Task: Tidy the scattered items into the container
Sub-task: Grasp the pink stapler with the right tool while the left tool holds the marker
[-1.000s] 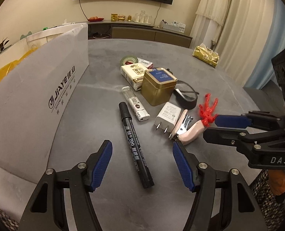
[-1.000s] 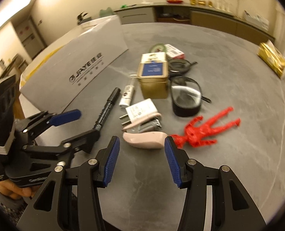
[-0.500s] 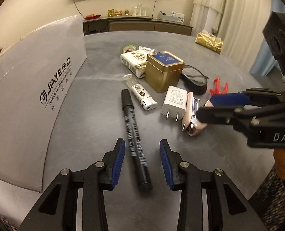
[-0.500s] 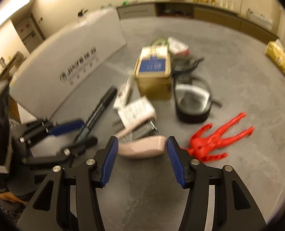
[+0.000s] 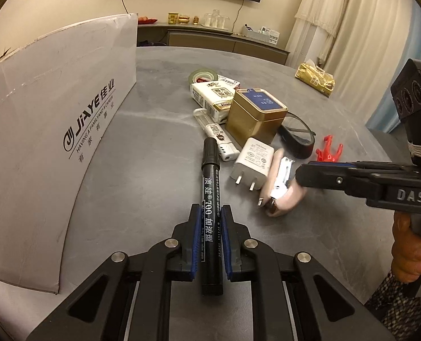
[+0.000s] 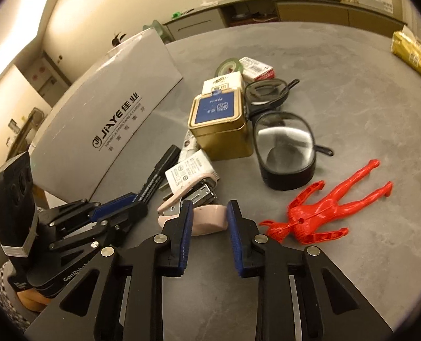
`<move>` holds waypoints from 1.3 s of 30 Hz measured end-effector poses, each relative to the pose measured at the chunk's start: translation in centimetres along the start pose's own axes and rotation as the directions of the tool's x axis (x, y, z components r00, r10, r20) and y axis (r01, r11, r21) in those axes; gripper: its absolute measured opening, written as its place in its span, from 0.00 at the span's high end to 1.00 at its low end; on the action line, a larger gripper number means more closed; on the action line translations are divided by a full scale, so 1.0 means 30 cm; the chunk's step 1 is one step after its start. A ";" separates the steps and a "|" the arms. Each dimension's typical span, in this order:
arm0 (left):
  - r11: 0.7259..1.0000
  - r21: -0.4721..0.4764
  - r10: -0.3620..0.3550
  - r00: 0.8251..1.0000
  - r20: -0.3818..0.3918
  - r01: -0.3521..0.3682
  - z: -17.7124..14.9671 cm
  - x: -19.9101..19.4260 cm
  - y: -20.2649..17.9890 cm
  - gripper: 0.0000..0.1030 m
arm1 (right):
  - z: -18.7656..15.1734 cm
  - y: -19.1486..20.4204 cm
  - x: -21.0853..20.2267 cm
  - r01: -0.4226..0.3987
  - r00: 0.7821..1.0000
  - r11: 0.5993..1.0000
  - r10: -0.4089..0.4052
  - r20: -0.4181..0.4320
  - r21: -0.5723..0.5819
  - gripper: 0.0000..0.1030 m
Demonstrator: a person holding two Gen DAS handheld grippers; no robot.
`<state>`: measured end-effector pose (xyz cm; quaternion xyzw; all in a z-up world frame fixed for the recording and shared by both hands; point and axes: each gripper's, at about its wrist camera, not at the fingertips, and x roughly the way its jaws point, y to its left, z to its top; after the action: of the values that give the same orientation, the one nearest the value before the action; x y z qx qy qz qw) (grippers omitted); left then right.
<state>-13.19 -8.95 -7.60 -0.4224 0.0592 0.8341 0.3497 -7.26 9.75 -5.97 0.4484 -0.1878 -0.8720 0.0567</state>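
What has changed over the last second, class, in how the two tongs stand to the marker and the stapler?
The left tongs moved forward and shut on the black marker, which had lain between open pads. The right tongs narrowed around the pink stapler; contact cannot be told. The gold tin, charger, red figure and white box stayed put.
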 end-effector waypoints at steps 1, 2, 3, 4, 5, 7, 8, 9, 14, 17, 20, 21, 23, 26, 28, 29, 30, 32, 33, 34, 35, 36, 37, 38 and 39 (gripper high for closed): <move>1.000 0.002 -0.004 1.000 -0.001 0.004 -0.001 0.001 -0.001 0.86 | 0.001 0.000 0.003 -0.017 1.000 1.000 0.017 0.001 0.011 0.71; 1.000 0.006 -0.005 1.000 -0.001 0.005 -0.001 0.001 -0.005 0.86 | 0.002 0.000 0.009 -0.030 1.000 0.999 0.030 0.001 0.023 0.70; 1.000 0.011 -0.004 1.000 0.000 0.004 -0.002 0.000 -0.008 0.86 | 0.004 0.000 0.017 -0.038 0.999 0.999 0.038 -0.004 0.033 0.57; 1.000 0.015 -0.005 1.000 0.000 0.005 -0.003 0.000 -0.010 0.86 | 0.006 0.000 0.028 -0.032 0.999 0.998 0.032 -0.009 0.045 0.48; 1.000 0.014 -0.010 1.000 0.000 0.010 -0.004 0.000 -0.011 0.86 | 0.005 0.003 0.036 -0.020 1.000 0.999 0.020 -0.010 0.050 0.48; 1.000 0.009 -0.028 1.000 -0.002 0.028 -0.006 -0.001 -0.009 0.86 | 0.003 0.017 0.054 -0.020 1.000 0.999 0.021 -0.019 0.044 0.45; 0.999 0.007 -0.041 0.999 -0.003 0.041 -0.008 -0.002 -0.010 0.86 | 0.004 0.030 0.063 -0.024 1.000 0.999 0.024 -0.018 0.029 0.41; 0.999 0.009 -0.049 0.999 -0.005 0.049 -0.011 -0.003 -0.015 0.86 | 0.002 0.050 0.072 -0.014 1.000 1.000 0.014 -0.019 0.003 0.39; 0.998 0.021 -0.057 0.998 -0.008 0.057 -0.020 -0.006 -0.030 0.86 | 0.010 0.128 0.076 0.019 0.998 0.986 -0.028 -0.050 -0.163 0.53; 0.998 0.010 -0.063 0.998 -0.010 0.063 -0.019 -0.008 -0.026 0.86 | 0.024 0.127 0.062 0.049 0.998 0.981 -0.056 -0.036 -0.187 0.72; 0.998 0.008 -0.061 0.998 -0.003 0.061 -0.017 -0.015 -0.023 0.86 | 0.018 0.115 0.066 0.044 0.998 0.983 -0.052 -0.039 -0.180 0.69; 0.998 0.004 -0.060 0.998 0.003 0.060 -0.015 -0.019 -0.019 0.86 | 0.014 0.117 0.061 0.048 0.998 0.982 -0.055 -0.036 -0.184 0.56; 0.999 -0.010 -0.053 0.999 0.014 0.053 -0.011 -0.030 -0.004 0.86 | -0.002 0.137 0.038 0.054 0.998 0.975 -0.057 -0.008 -0.216 0.45; 0.998 -0.040 -0.054 0.998 0.022 0.054 -0.003 -0.048 0.025 0.86 | -0.040 0.179 0.034 0.047 0.998 0.956 -0.056 -0.023 -0.291 0.37; 0.997 -0.047 -0.054 0.998 0.016 0.055 -0.002 -0.052 0.036 0.86 | -0.064 0.219 0.071 0.103 0.992 0.923 -0.121 -0.025 -0.370 0.37; 0.997 -0.049 -0.054 0.998 0.012 0.055 -0.003 -0.051 0.038 0.86 | -0.073 0.241 0.097 0.142 0.986 0.899 -0.165 -0.020 -0.413 0.37; 0.997 -0.048 -0.055 0.998 0.008 0.055 -0.004 -0.051 0.038 0.86 | -0.080 0.259 0.124 0.173 0.980 0.877 -0.199 -0.012 -0.449 0.37; 0.998 -0.045 -0.054 0.999 0.004 0.054 -0.004 -0.051 0.038 0.86 | -0.078 0.276 0.144 0.196 0.977 0.857 -0.213 0.018 -0.476 0.36; 0.998 -0.044 -0.054 0.999 0.005 0.054 -0.004 -0.053 0.040 0.86 | -0.071 0.284 0.157 0.207 0.975 0.852 -0.220 0.029 -0.481 0.36; 0.998 -0.044 -0.053 0.999 0.005 0.053 -0.004 -0.055 0.043 0.86 | -0.068 0.283 0.165 0.213 0.974 0.849 -0.225 0.035 -0.483 0.36; 0.998 -0.046 -0.052 0.999 0.006 0.052 -0.004 -0.057 0.047 0.86 | -0.065 0.283 0.169 0.215 0.973 0.849 -0.226 0.036 -0.483 0.36; 0.997 -0.049 -0.052 0.999 0.006 0.052 -0.006 -0.057 0.049 0.86 | -0.062 0.280 0.173 0.213 0.974 0.852 -0.226 0.031 -0.478 0.38; 0.997 -0.052 -0.051 0.999 0.005 0.052 -0.007 -0.057 0.052 0.86 | -0.061 0.272 0.176 0.213 0.973 0.855 -0.228 0.026 -0.473 0.38; 0.997 -0.056 -0.053 0.999 0.004 0.053 -0.006 -0.057 0.056 0.86 | -0.062 0.267 0.177 0.217 0.972 0.855 -0.234 0.024 -0.472 0.39; 0.997 -0.060 -0.055 0.998 0.004 0.056 -0.006 -0.058 0.057 0.86 | -0.062 0.261 0.175 0.221 0.971 0.856 -0.237 0.024 -0.467 0.39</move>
<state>-13.47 -11.23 -6.77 -0.4330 0.0221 0.8260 0.3601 -9.40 0.61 -7.98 0.4554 0.0829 -0.8842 0.0619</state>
